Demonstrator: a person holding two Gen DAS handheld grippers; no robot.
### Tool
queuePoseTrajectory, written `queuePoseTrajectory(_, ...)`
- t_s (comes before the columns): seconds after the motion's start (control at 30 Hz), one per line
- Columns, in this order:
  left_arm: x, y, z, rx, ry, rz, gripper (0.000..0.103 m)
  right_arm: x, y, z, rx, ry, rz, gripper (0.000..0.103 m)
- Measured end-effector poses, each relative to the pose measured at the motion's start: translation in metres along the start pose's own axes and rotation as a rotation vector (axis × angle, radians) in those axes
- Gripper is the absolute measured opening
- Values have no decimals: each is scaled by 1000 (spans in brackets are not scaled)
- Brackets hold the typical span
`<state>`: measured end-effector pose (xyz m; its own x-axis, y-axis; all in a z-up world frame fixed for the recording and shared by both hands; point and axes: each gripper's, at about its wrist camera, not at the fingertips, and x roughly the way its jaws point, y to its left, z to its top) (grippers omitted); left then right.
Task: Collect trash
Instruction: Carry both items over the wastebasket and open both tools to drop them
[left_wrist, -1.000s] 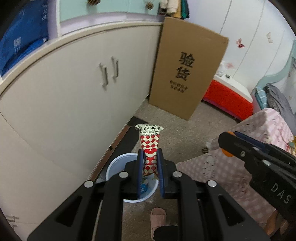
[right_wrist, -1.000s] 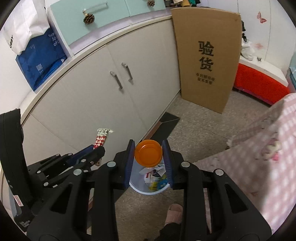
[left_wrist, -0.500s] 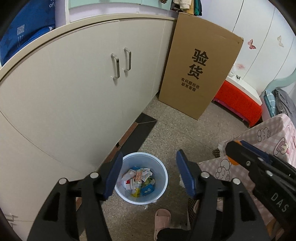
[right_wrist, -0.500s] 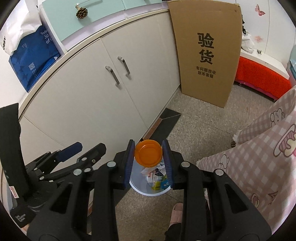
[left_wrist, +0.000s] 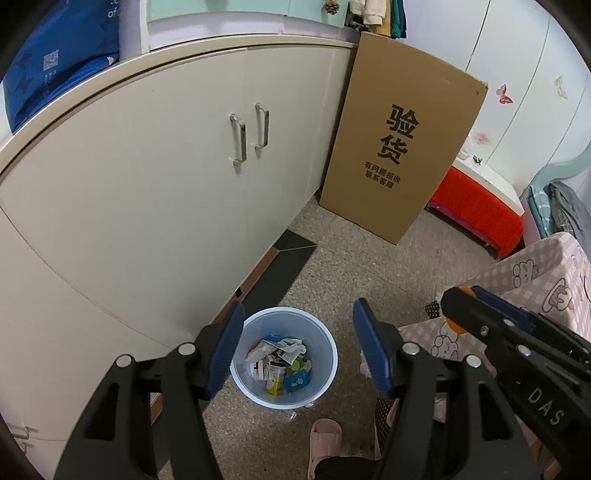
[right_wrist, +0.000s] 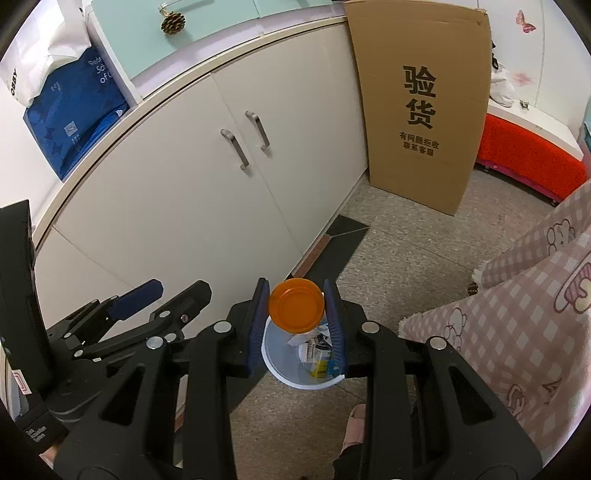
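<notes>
A pale blue trash bin (left_wrist: 328, 354) stands on the floor by the cabinet, holding several wrappers and cartons (left_wrist: 282, 363). My left gripper (left_wrist: 297, 347) is open and empty, high above the bin. My right gripper (right_wrist: 295, 308) is shut on an orange round lid (right_wrist: 296, 309), held above the bin (right_wrist: 273, 365). The left gripper also shows in the right wrist view (right_wrist: 162, 295), open, to the left. The right gripper shows at the right of the left wrist view (left_wrist: 458, 299).
A cream cabinet with two metal handles (left_wrist: 247, 134) runs along the left. A tall cardboard box (left_wrist: 399, 147) leans at its far end. A pink checked cloth (right_wrist: 517, 314) hangs at the right. A pink slipper (left_wrist: 325, 437) lies near the bin. A red bench (left_wrist: 476, 210) stands behind.
My left gripper opened and let go of the red-and-white wrapper, which has dropped out of sight. Both grippers tilted further down over the bin. The right gripper still holds the orange lid.
</notes>
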<state>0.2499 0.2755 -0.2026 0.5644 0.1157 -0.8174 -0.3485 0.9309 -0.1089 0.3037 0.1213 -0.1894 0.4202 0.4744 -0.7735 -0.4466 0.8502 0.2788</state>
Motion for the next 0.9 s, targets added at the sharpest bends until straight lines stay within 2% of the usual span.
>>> queuePoseTrajectory(0.2, -2, 16, 2, -48, -5, 20, 63, 7, 9, 5, 1, -2, 38, 30)
queuePoseTrajectory(0.33, -4, 32, 3, -91, -17, 63, 63, 15, 12, 7, 21, -13, 86, 32)
queuePoseTrajectory(0.4, -6, 41, 3, -135, -34, 105, 65, 24, 11, 5, 45, -14, 95, 61)
queuePoseTrajectory(0.5, -6, 49, 5, -175, -34, 114, 67, 30, 11, 2, 54, -13, 96, 61)
queuePoseTrajectory(0.63, -8, 48, 4, -165, -34, 127, 67, 29, 7, -4, 56, 3, 98, 61)
queuePoseTrajectory(0.9, -22, 30, 4, -149, -52, 105, 68, -11, -10, -1, 55, -53, 36, 62)
